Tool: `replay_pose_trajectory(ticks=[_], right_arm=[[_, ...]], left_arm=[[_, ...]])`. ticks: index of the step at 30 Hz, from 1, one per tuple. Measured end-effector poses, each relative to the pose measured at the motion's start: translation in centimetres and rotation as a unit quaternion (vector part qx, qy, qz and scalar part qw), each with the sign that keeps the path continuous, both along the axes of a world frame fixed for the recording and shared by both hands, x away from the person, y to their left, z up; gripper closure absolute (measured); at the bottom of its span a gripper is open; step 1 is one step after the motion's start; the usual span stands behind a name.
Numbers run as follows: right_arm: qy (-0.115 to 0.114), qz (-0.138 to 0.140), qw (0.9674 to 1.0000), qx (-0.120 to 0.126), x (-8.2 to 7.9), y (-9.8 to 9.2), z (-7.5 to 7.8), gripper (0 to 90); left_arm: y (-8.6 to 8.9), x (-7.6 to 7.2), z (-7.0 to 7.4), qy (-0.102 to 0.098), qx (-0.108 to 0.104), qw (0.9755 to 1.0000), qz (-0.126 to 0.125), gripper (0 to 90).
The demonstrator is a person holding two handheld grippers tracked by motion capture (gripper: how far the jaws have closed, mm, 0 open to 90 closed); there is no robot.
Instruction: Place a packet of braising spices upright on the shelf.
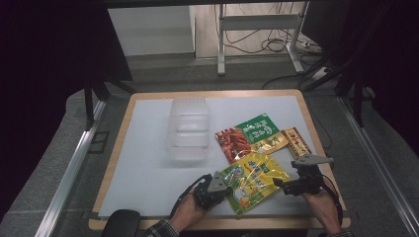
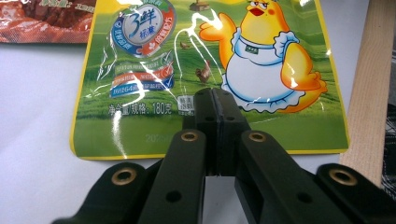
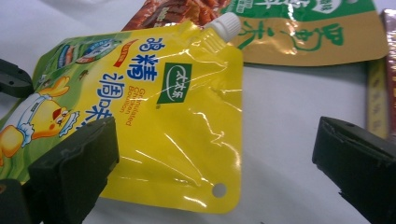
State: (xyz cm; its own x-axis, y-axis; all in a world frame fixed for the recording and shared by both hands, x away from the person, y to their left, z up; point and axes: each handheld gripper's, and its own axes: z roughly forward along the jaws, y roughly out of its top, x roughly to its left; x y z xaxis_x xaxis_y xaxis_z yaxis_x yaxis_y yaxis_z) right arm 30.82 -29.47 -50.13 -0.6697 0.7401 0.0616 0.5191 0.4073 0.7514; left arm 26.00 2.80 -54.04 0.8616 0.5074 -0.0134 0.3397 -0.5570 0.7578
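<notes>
— Where does the yellow chicken pouch [image 1: 253, 181] lie?

— Flat on the white bench [image 1: 143, 173], near the front edge, between the two hands. Its white screw cap [image 3: 225, 24] points toward the other packets: a red packet [image 1: 232, 143], a green packet [image 1: 257, 127] and a tan packet [image 1: 271, 143] just behind it, all right of the clear plastic tub [image 1: 188, 129].

— What are the left tongs [image 2: 215, 100] doing?

— Their jaws are pressed fully together, tips over the pouch's bottom edge by the printed hen. From the left gripper view I cannot tell whether they pinch the film or merely rest above it.

— And the right tongs [image 3: 210, 154]?

— Spread wide, one jaw over the pouch's printed face, the other off to the side above bare bench. The pouch's corner with the punched hole lies between them, gripped by neither jaw.
</notes>
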Motion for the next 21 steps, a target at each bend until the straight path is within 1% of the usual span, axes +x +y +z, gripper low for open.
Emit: replay_pose_trajectory(ticks=[2,4,6,10,11,12,13,14,15,16,17,18,21], right_arm=[[0.006,0.006,0.9999,0.007,0.1,0.2,-0.1,0.5],[0.011,0.011,0.9998,0.012,0.4,0.3,-0.2,0.7],[0.018,0.017,0.9996,0.016,0.7,0.5,-0.4,1.1],[0.043,0.026,0.9982,0.032,1.4,0.8,-1.0,1.7],[0.043,0.026,0.9982,0.032,1.4,0.8,-1.0,1.7],[0.059,0.034,0.9969,0.04,1.7,1.1,-1.2,2.2],[0.064,0.036,0.9964,0.043,1.9,1.2,-1.3,2.6],[0.064,0.036,0.9964,0.043,1.9,1.2,-1.3,2.6],[0.071,0.039,0.9957,0.046,2.0,1.3,-1.5,3.1],[0.082,0.046,0.9944,0.047,2.4,1.6,-1.8,4.1],[0.082,0.046,0.9944,0.047,2.4,1.6,-1.8,4.1],[0.094,0.052,0.9929,0.051,2.6,1.9,-1.9,5.1],[0.114,0.059,0.9899,0.062,2.7,2.2,-2.0,6.8]], left_arm=[[0.0,-0.1,0.0,-0.001,0.003,1.0,0.0,90.0],[0.1,-0.1,0.0,0.002,0.003,1.0,0.001,90.0],[0.0,-0.2,0.0,0.002,0.001,1.0,0.004,90.0],[0.0,-0.3,-0.1,0.002,0.004,1.0,0.006,90.0],[0.0,-0.3,-0.1,0.002,0.004,1.0,0.006,90.0],[0.1,-0.2,0.0,0.0,0.008,1.0,0.003,90.0],[0.1,-0.2,0.0,0.0,0.007,1.0,0.003,90.0],[0.1,-0.2,0.0,0.0,0.007,1.0,0.003,90.0],[0.1,-0.2,0.0,0.001,0.007,1.0,0.002,90.0],[0.1,-0.2,-0.1,0.003,0.002,1.0,0.005,90.0],[0.1,-0.2,-0.1,0.003,0.002,1.0,0.005,90.0],[0.2,-0.1,0.0,0.007,0.003,1.0,0.003,90.0],[0.2,-0.1,0.0,0.01,0.0,0.9999,0.004,90.0]])
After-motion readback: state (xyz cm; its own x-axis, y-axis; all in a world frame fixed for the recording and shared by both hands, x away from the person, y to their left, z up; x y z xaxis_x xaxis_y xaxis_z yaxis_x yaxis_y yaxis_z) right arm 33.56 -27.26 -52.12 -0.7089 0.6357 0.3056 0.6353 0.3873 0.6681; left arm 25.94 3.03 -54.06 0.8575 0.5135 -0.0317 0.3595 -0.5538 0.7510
